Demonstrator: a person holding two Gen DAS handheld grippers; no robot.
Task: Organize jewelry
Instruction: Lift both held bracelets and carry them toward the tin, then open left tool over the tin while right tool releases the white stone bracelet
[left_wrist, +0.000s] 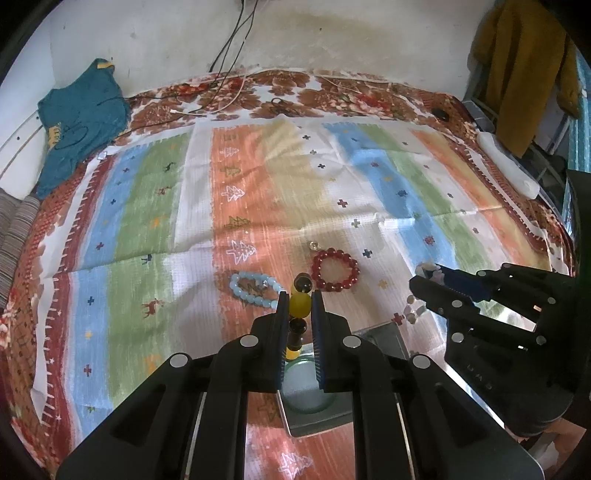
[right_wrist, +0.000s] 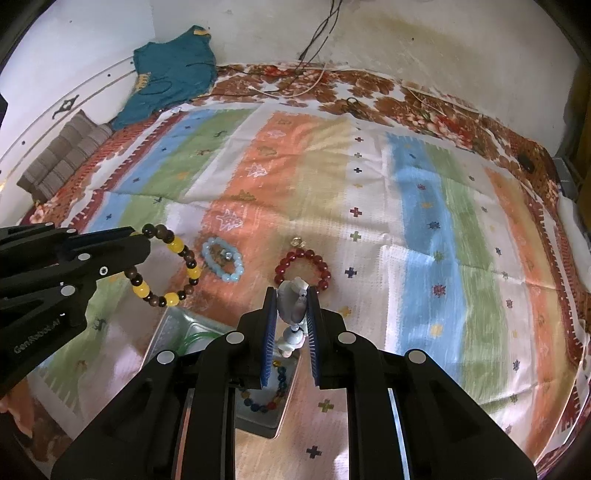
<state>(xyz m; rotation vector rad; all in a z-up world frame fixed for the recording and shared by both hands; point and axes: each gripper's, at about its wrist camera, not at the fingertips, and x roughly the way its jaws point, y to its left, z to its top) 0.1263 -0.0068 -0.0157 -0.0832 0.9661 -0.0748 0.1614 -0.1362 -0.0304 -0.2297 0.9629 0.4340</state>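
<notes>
Left tool (left_wrist: 300, 301) is clamped on yellow-and-brown beaded bracelet (right_wrist: 166, 266); right tool (right_wrist: 292, 295) is clamped on pale grey-white beaded bracelet (right_wrist: 291, 306). Both are held above metal tray (right_wrist: 173, 328); red beaded bracelet (left_wrist: 334, 270) lies just ahead.

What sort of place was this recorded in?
Probably a bedroom at home: the work surface looks like a bed with a floral sheet under a striped cloth, a teal garment against the stained wall, and loose cables.
</notes>
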